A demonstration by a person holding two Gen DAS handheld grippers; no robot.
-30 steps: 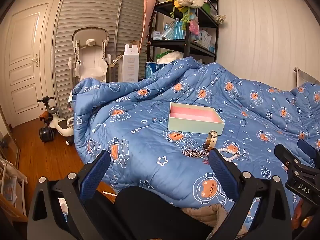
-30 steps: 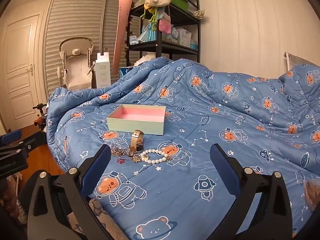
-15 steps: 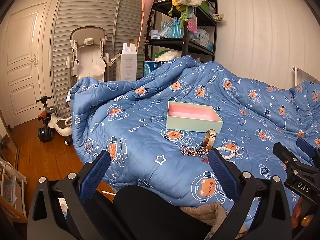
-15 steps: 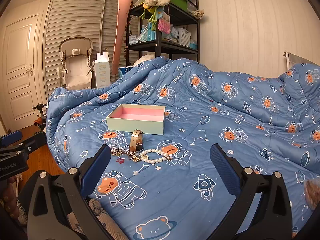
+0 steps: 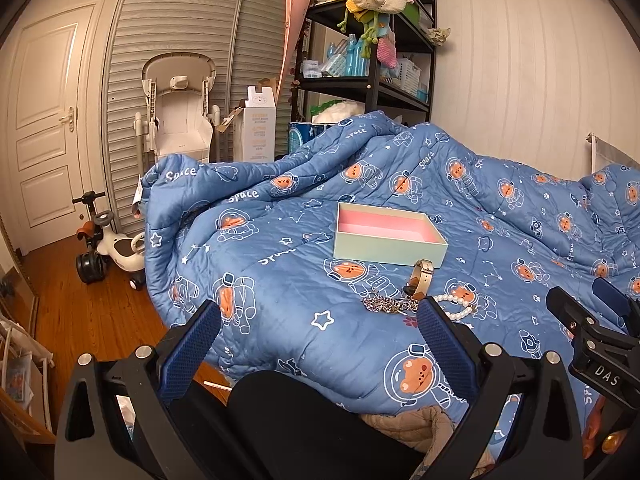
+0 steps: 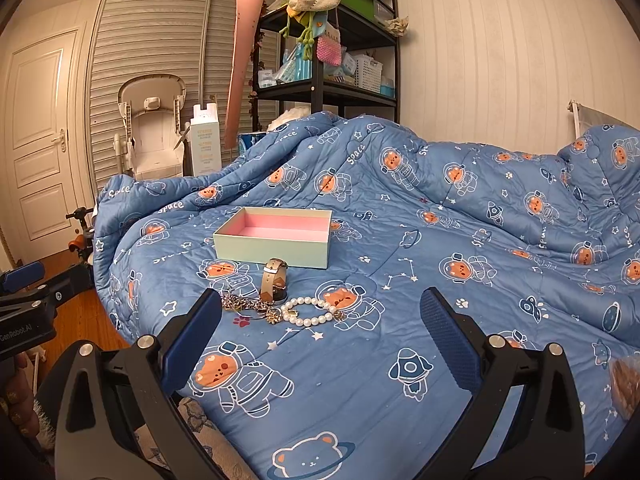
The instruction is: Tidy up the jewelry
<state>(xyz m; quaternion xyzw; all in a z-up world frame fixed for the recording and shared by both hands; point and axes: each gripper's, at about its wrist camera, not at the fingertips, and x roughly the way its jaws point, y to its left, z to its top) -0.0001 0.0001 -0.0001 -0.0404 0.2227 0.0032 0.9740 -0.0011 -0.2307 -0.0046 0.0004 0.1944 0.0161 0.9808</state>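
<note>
An open mint-green box (image 6: 276, 246) with a pink inside sits on the blue bed quilt (image 6: 440, 248); it also shows in the left wrist view (image 5: 388, 246). In front of it lie a beige-strapped watch (image 6: 274, 276), a gold chain (image 6: 244, 304) and a pearl bracelet (image 6: 308, 312). In the left wrist view the watch (image 5: 420, 278), chain (image 5: 384, 304) and pearls (image 5: 456, 306) lie just beyond the right finger. My left gripper (image 5: 316, 344) is open and empty, short of the bed edge. My right gripper (image 6: 320, 332) is open and empty, above the quilt near the jewelry.
A black shelf unit (image 6: 332, 56) with hanging knit bags stands behind the bed. A white baby seat (image 5: 180, 120), a tall carton (image 5: 258, 128) and a ride-on toy (image 5: 108, 248) stand on the wooden floor at the left. The other gripper shows at each view's edge.
The left wrist view has drifted slightly, so the bed and box sit a little lower and further left. The right view is nearly unchanged. Both grippers stay open.
</note>
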